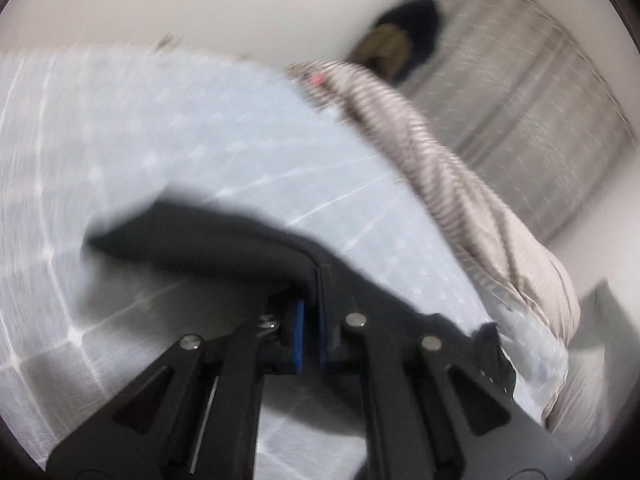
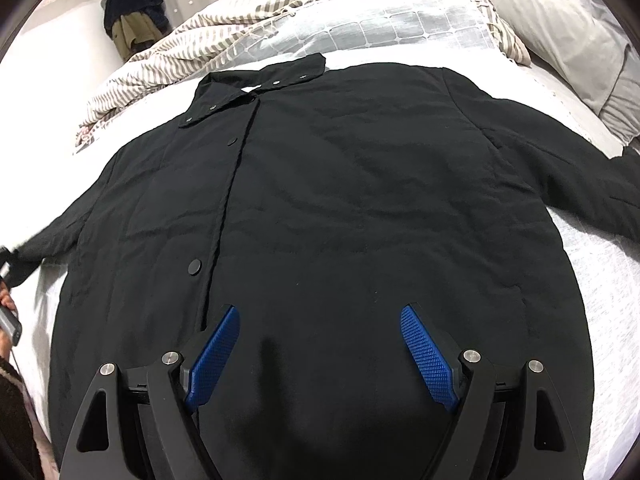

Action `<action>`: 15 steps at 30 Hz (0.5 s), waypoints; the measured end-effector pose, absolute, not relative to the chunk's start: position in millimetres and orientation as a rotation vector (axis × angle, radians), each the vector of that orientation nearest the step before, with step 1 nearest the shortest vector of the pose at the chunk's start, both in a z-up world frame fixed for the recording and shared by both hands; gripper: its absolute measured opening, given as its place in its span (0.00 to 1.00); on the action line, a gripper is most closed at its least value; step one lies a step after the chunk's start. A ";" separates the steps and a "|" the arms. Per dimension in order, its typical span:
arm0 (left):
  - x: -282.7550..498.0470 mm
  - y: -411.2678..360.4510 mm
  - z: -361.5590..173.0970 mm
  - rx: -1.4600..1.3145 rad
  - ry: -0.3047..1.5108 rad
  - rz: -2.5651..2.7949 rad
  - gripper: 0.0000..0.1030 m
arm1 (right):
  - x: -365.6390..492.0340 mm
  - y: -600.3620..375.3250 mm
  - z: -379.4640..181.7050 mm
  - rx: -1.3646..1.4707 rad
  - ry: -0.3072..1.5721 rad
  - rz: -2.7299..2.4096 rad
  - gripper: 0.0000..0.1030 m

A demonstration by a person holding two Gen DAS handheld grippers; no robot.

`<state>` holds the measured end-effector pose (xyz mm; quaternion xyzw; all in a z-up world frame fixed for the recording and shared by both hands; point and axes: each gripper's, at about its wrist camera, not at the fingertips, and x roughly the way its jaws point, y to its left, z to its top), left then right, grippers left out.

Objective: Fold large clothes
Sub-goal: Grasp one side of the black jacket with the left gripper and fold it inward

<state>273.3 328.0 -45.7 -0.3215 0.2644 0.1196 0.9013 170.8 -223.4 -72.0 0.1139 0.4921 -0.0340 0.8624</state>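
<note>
A large black jacket (image 2: pixel 340 200) lies spread front-up on the bed, its collar at the far side and its snaps closed down the front. My right gripper (image 2: pixel 320 312) hovers over the jacket's near hem, its blue pads (image 2: pixel 216 356) wide apart and nothing between them. In the blurred left wrist view, my left gripper (image 1: pixel 311 292) is shut on the black sleeve (image 1: pixel 200 240), which trails off to the left above the bed cover. The same sleeve end (image 2: pixel 28 252) reaches the left edge of the right wrist view, where a person's hand (image 2: pixel 6 300) shows.
A pale quilted bed cover (image 2: pixel 608 280) lies under the jacket. A striped duvet (image 2: pixel 192 52) is bunched at the far left and a grey pillow (image 2: pixel 568 36) sits at the far right. Dark and olive clothes (image 2: pixel 132 12) are piled by the curtain.
</note>
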 end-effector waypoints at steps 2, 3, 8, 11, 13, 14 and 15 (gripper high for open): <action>275.9 303.4 -20.2 -0.613 0.504 0.186 0.06 | 170.4 -224.1 -71.8 0.250 1.032 -0.065 0.82; 276.1 296.1 -11.8 -0.596 0.493 0.163 0.06 | 170.3 -224.5 -71.2 0.253 1.030 -0.063 0.82; 281.4 222.4 26.3 -0.514 0.481 -0.044 0.06 | 169.2 -226.0 -70.5 0.260 1.025 -0.068 0.82; 283.5 171.7 34.4 -0.476 0.492 -0.151 0.06 | 169.6 -226.9 -71.1 0.266 1.026 -0.071 0.82; 286.7 147.0 32.7 -0.466 0.509 -0.210 0.06 | 169.5 -227.8 -71.6 0.269 1.028 -0.073 0.82; 288.3 130.7 29.6 -0.456 0.527 -0.245 0.06 | 169.7 -228.5 -72.0 0.270 1.028 -0.075 0.82; 288.7 117.7 27.0 -0.443 0.547 -0.273 0.06 | 169.6 -228.9 -72.2 0.271 1.028 -0.077 0.82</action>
